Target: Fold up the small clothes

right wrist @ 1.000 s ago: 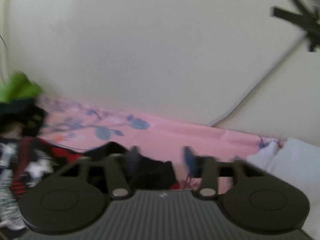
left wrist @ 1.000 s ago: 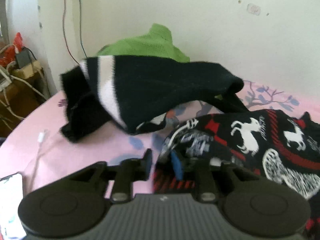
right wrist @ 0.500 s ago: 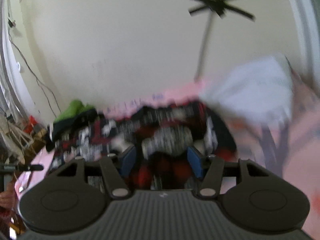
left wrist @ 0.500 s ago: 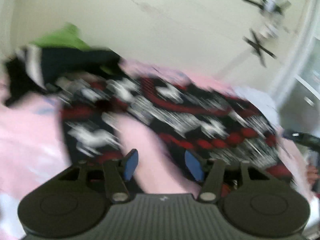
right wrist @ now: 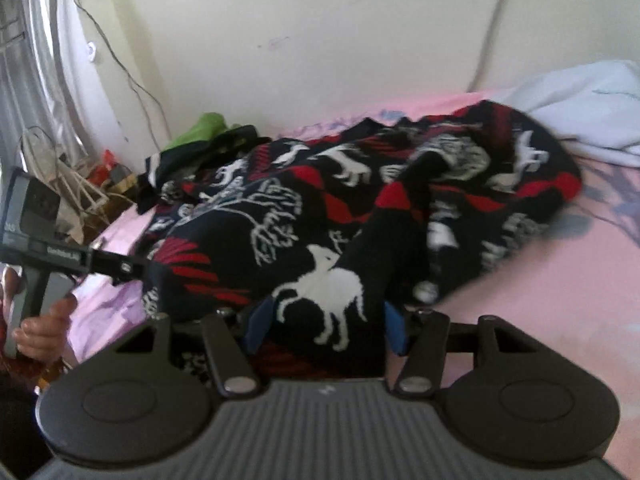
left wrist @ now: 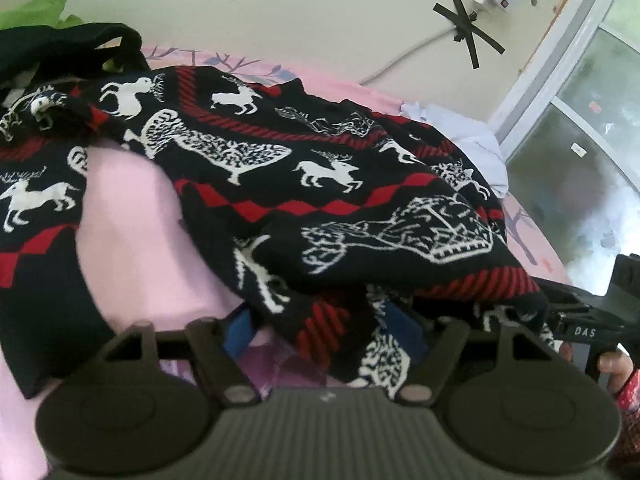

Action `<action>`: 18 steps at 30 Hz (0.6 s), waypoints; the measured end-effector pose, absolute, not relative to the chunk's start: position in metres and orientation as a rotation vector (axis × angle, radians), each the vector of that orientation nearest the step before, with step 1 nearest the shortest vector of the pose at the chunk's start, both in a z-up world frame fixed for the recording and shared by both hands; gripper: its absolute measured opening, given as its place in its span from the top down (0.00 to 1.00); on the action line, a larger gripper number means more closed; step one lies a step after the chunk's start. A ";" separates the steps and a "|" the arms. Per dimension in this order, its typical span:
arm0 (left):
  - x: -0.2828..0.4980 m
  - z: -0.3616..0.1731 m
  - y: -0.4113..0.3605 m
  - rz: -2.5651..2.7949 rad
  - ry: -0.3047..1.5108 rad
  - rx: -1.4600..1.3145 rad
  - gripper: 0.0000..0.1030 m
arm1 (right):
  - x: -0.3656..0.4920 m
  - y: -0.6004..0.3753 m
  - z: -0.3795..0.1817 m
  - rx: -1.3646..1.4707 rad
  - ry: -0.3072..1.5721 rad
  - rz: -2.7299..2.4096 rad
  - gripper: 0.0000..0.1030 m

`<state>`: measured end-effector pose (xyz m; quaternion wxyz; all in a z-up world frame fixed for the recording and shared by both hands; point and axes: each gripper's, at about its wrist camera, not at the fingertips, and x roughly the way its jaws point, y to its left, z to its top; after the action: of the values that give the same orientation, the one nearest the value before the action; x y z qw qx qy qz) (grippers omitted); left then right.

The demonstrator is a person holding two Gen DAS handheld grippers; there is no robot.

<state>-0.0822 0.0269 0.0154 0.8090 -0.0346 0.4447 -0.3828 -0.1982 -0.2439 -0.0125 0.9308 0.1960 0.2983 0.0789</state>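
The sweater (left wrist: 320, 184) lay rumpled on the pink bedsheet (left wrist: 132, 248), its long axis running from upper left to lower right in the left wrist view. Its near hem draped between the half-spread blue pads of the left gripper (left wrist: 324, 332). The right gripper (right wrist: 326, 328), jaws just widening, straddled a bunched fold; whether either gripper pinched cloth was unclear.

daylight from window (left wrist: 592, 128) | soft blur | fisheye-bent edges
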 end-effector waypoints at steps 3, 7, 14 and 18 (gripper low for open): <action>-0.075 0.013 0.024 -0.850 0.998 -0.106 0.84 | -0.188 -0.239 -0.012 0.447 0.595 0.205 0.85; -0.056 0.029 0.031 -0.852 0.967 -0.156 0.88 | -0.177 -0.240 0.009 0.468 0.505 0.202 0.87; 0.021 0.056 0.055 -0.661 0.917 -0.280 0.83 | -0.099 -0.243 0.036 0.529 0.445 0.163 0.73; 0.037 0.037 0.068 -0.577 0.992 -0.355 0.63 | -0.050 -0.240 0.013 0.532 0.564 0.106 0.61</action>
<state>0.0366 0.0682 0.0367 0.8249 -0.1671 0.4668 -0.2715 -0.0500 -0.2404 0.0132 0.9245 0.2591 0.2748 0.0516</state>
